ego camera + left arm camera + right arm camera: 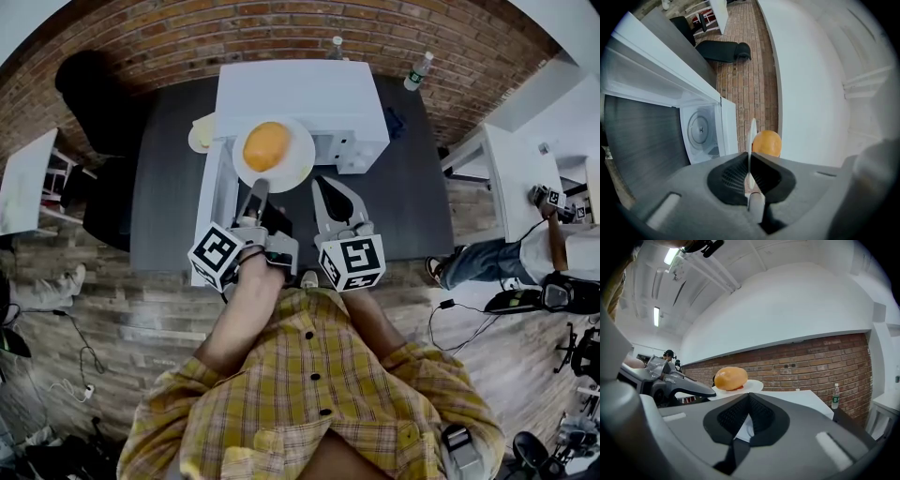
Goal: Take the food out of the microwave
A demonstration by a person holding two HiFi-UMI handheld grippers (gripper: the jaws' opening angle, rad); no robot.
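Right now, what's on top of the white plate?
One round orange-yellow food sits on the plate, which the left claw pinches by its rim. A bit of red shows under the food; the rest beneath is covered.

A water bottle (419, 70) stands at the dark table's (169, 187) far right corner. A black chair (94, 103) sits just off its far left corner.

Behind the microwave (300, 103), a bottle (336, 43) is partly hidden. Right of the microwave, the picture's edge cuts off a person (497, 258).
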